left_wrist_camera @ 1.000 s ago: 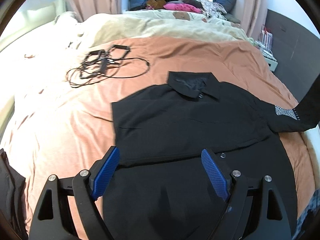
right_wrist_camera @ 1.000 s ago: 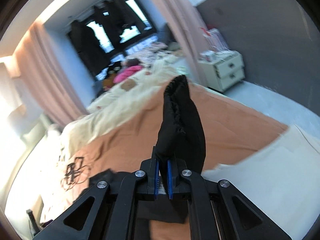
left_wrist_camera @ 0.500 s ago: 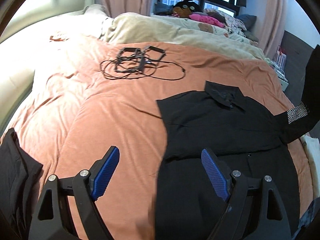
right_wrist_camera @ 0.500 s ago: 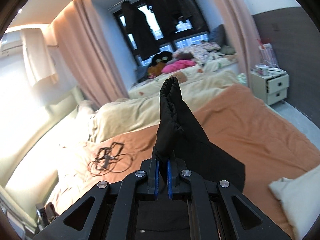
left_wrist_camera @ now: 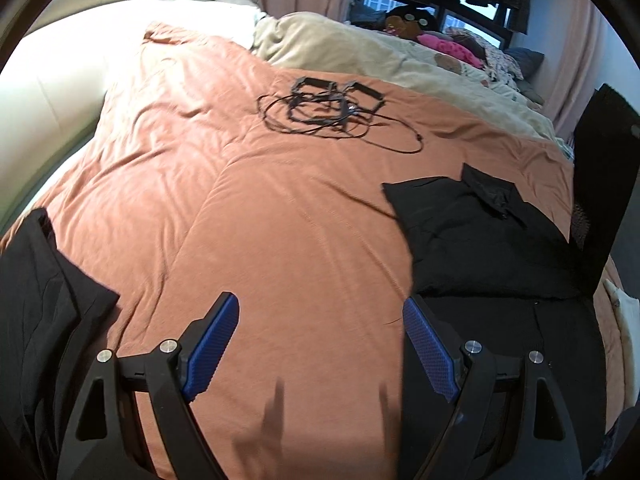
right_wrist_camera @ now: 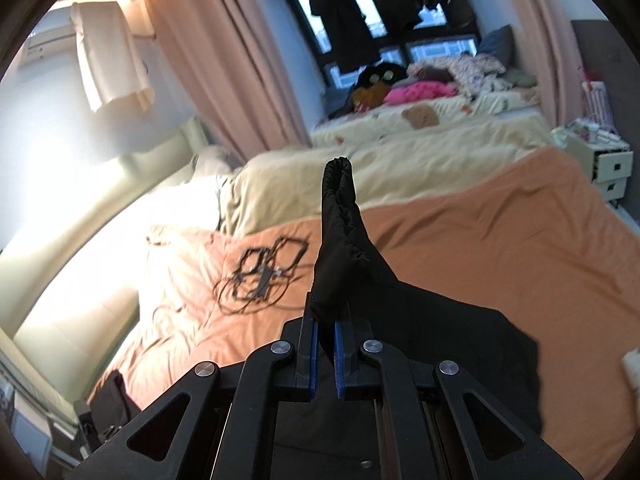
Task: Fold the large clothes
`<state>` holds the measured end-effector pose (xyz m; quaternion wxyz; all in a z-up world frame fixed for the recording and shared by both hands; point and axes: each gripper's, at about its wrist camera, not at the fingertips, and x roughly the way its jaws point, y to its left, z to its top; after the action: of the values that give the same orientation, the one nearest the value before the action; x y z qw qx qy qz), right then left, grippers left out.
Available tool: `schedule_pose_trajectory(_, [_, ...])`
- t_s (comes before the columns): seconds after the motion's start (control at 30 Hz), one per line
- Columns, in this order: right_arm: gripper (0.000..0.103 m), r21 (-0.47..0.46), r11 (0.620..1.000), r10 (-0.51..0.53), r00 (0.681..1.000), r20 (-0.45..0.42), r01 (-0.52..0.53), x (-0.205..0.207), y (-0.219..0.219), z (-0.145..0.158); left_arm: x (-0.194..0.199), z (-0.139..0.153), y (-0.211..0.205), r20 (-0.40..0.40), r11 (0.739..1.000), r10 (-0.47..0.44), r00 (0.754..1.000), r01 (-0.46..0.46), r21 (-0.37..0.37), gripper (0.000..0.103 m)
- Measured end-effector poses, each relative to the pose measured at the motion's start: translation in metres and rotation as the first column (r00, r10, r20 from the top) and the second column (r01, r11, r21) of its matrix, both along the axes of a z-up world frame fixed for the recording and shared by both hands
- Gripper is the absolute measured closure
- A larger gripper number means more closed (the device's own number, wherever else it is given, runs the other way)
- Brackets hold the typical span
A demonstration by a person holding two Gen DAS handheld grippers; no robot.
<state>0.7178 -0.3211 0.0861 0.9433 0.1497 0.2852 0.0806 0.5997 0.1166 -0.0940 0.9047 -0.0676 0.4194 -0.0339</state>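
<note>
A black collared shirt (left_wrist_camera: pixel 480 240) lies partly folded on the orange bed cover (left_wrist_camera: pixel 260 220), at the right of the left wrist view. Its right sleeve (left_wrist_camera: pixel 600 168) is lifted up at the far right edge. My right gripper (right_wrist_camera: pixel 326 328) is shut on that black sleeve (right_wrist_camera: pixel 340 232), which stands up between the blue pads and drapes down to the shirt body (right_wrist_camera: pixel 460 340). My left gripper (left_wrist_camera: pixel 320 344) is open and empty, low over the orange cover, left of the shirt's left edge.
A tangle of black cables (left_wrist_camera: pixel 332 108) lies further up the cover. Another dark garment (left_wrist_camera: pixel 40 300) lies at the left edge. A cream duvet (left_wrist_camera: pixel 380 56), plush toys, curtains and a window are behind. A white bedside drawer unit (right_wrist_camera: pixel 604 160) stands at the right.
My left gripper has swung left, off the shirt and over bare orange cover. My right gripper has carried the sleeve up and leftwards, turning toward the middle of the bed.
</note>
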Motion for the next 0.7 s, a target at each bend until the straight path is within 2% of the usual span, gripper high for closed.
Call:
schedule_pose_trajectory(0.1, [0.096,0.003,1.000,0.021,0.999,-0.033,-0.021,0.014,0.021,-0.025,-0.003,-0.007,0.014,-0.015,1.000,0.015,1.000,-0.015,-0.003,0.018])
schedule_pose_trajectory(0.23, [0.096,-0.010,0.999,0.041,0.994,-0.102,-0.042,0.032,0.051,-0.078,-0.009,-0.015,0.029,-0.028,1.000,0.031,0.999,-0.031,0.003,0.018])
schedule_pose_trajectory(0.37, [0.096,-0.084,0.995,0.045,0.985,-0.165,-0.059,0.042,0.085,-0.132,-0.015,-0.021,0.044,-0.045,0.999,0.049,0.998,-0.048,0.020,0.018])
schedule_pose_trajectory(0.47, [0.095,-0.099,0.992,0.059,0.975,-0.213,-0.082,0.048,0.103,-0.156,-0.019,-0.023,0.053,-0.057,0.998,0.061,0.996,-0.060,0.026,0.018])
schedule_pose_trajectory(0.53, [0.085,-0.089,0.990,0.079,0.959,-0.271,-0.107,0.050,0.116,-0.172,-0.019,-0.024,0.055,-0.064,0.998,0.065,0.996,-0.063,0.025,0.018])
schedule_pose_trajectory(0.57, [0.077,-0.074,0.990,0.095,0.947,-0.306,-0.123,0.050,0.119,-0.179,-0.020,-0.024,0.055,-0.066,0.998,0.065,0.996,-0.064,0.027,0.018])
schedule_pose_trajectory(0.63, [0.037,-0.058,0.987,0.122,0.935,-0.332,-0.150,0.049,0.123,-0.182,-0.019,-0.023,0.053,-0.067,0.998,0.062,0.996,-0.060,0.025,0.018])
schedule_pose_trajectory(0.7, [0.029,-0.073,0.983,0.140,0.940,-0.311,-0.171,0.040,0.121,-0.178,-0.017,-0.020,0.047,-0.064,0.999,0.048,0.997,-0.047,0.014,0.018])
